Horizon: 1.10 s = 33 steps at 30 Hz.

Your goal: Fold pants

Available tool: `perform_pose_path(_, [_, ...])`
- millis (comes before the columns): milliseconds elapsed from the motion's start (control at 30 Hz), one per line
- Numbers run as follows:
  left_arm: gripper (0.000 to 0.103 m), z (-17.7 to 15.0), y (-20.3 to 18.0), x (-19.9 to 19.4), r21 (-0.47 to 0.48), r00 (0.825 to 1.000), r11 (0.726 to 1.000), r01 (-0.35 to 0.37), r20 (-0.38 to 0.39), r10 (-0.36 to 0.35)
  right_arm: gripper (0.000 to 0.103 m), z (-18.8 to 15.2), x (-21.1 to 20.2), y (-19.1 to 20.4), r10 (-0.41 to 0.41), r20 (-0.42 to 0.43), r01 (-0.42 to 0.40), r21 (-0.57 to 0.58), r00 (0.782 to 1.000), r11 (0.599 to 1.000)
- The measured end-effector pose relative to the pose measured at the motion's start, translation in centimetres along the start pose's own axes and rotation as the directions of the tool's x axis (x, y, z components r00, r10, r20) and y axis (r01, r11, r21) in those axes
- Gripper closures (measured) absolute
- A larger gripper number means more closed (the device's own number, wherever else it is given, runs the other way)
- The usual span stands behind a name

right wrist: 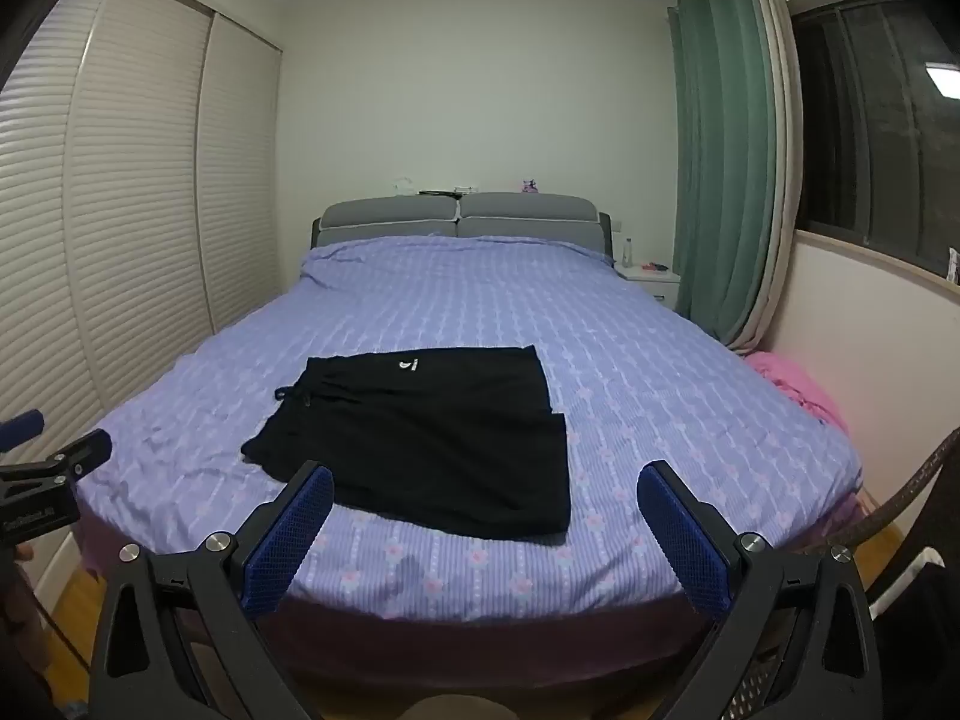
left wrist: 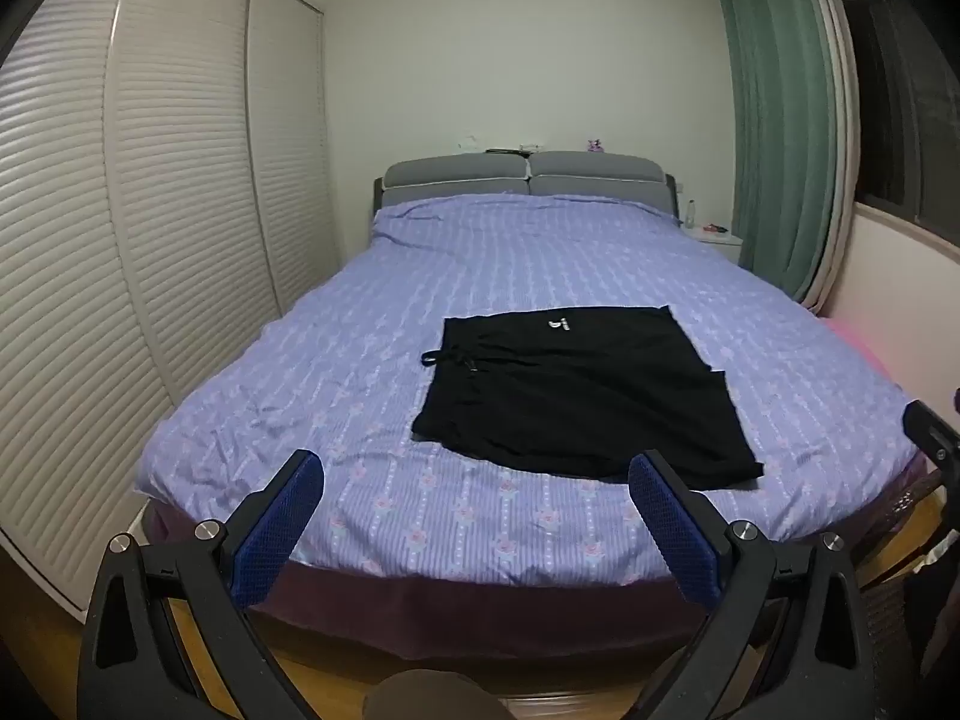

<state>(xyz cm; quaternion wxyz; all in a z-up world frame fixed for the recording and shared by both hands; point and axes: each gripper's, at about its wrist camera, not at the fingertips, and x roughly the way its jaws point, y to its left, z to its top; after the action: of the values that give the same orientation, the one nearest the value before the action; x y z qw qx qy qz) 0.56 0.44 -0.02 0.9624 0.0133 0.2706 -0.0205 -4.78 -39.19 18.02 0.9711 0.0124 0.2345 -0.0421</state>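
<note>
Black pants (left wrist: 576,396) lie flat on the purple bedspread (left wrist: 480,264), near the bed's foot, waistband and drawstring to the left, a small white logo on the far side. They also show in the right wrist view (right wrist: 426,438). My left gripper (left wrist: 477,471) is open and empty, held over the foot edge of the bed, short of the pants' near edge. My right gripper (right wrist: 486,486) is open and empty, also short of the pants, its left finger (right wrist: 300,522) in front of their near left edge. The left gripper also shows at the left edge of the right wrist view (right wrist: 54,438).
White louvred wardrobe doors (left wrist: 120,240) run along the left side. A grey headboard (left wrist: 528,177) stands at the far end, a white nightstand (right wrist: 651,285) and green curtain (right wrist: 720,168) at the right. Pink fabric (right wrist: 792,384) lies by the bed's right side. Wooden floor lies below.
</note>
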Motion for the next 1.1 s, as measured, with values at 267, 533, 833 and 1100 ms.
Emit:
perform_pose_path(267, [0.000,-0.1,0.0,-0.7,0.038,0.999,0.999,-0.031,0.035,0.030,0.001,0.1,-0.2,0.0,-0.010,0.009,0.010,0.009,1.000,1.000])
perform_pose_path(533, [0.000,-0.2,0.2,-0.7,0.041,0.999,0.998,-0.037,0.035,0.035,0.001,0.1,-0.3,0.1,0.000,0.013,0.000,0.003,1.000,1.000])
perform_pose_path(833, [0.000,-0.2,0.3,-1.0,0.049,0.998,0.998,-0.046,0.043,0.044,0.001,0.5,-0.6,-0.1,-0.004,0.022,0.004,0.003,1.000,1.000])
perform_pose_path(1100, [0.000,-0.2,0.5,-1.2,0.051,0.998,0.998,-0.047,0.047,0.045,0.001,0.5,-0.7,-0.3,-0.003,0.018,0.003,0.013,1.000,1.000])
